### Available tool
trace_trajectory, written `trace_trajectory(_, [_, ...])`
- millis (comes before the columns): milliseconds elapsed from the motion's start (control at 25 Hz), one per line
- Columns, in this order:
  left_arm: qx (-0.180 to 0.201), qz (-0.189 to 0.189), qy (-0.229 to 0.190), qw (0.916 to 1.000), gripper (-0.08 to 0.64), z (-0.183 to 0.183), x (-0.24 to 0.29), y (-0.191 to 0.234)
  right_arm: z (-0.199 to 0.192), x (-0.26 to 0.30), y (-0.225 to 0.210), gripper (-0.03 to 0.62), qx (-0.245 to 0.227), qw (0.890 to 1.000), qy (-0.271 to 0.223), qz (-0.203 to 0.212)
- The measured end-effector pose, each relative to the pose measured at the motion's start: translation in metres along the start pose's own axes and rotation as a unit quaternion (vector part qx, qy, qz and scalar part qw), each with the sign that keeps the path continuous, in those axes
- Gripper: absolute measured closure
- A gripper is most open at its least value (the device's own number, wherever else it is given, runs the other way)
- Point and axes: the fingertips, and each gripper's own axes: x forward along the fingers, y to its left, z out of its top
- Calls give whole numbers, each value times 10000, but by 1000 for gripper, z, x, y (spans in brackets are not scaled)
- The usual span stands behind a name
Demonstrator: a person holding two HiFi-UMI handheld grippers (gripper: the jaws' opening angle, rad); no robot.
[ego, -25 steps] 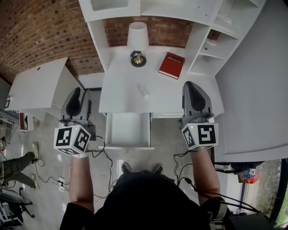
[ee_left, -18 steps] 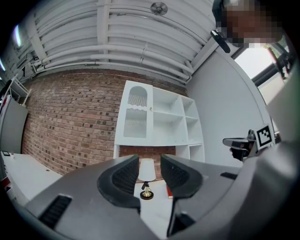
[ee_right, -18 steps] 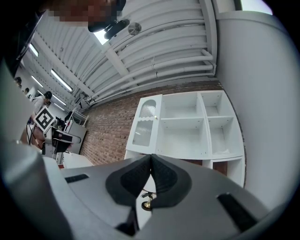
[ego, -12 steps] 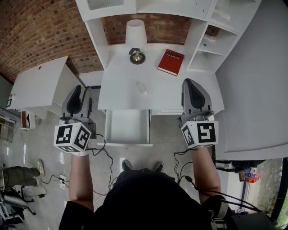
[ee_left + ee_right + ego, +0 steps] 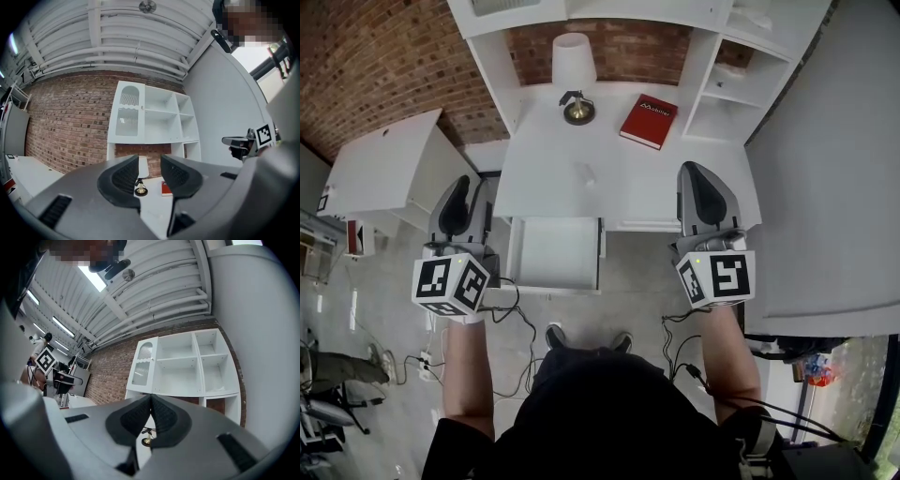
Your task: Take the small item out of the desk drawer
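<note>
White desk [image 5: 675, 192]: lamp [image 5: 575, 67], red book [image 5: 648, 121], small item [image 5: 585, 173].

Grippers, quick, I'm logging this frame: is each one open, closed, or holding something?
Left gripper: open, nothing between its jaws.
Right gripper: closed, jaws together, holding nothing.

The right gripper [image 5: 151, 397] has its two dark ribbed jaws pressed together at the tips, with nothing between them. In the narrow gap below the tips shows the brass foot of a lamp [image 5: 147, 440], standing on a sliver of white desk top [image 5: 139, 453]. Beyond rises a white shelf unit [image 5: 187, 365] against a brick wall [image 5: 110, 376] — open compartments, one ribbed door at its upper left corner. Far left is the left gripper [image 5: 65, 377] with its marker cube; overhead, a white beamed ceiling [image 5: 154, 291] with strip lights.
</note>
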Motion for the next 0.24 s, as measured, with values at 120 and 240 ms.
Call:
trace_trajectory(120, [-6, 40, 39, 10000, 417, -6, -3, -19, -3, -13, -12, 592, 26, 10000, -4, 48])
trace_trajectory(240, [-30, 60, 58, 10000, 417, -11, -3, -37, -5, -25, -26, 592, 32, 10000, -16, 70])
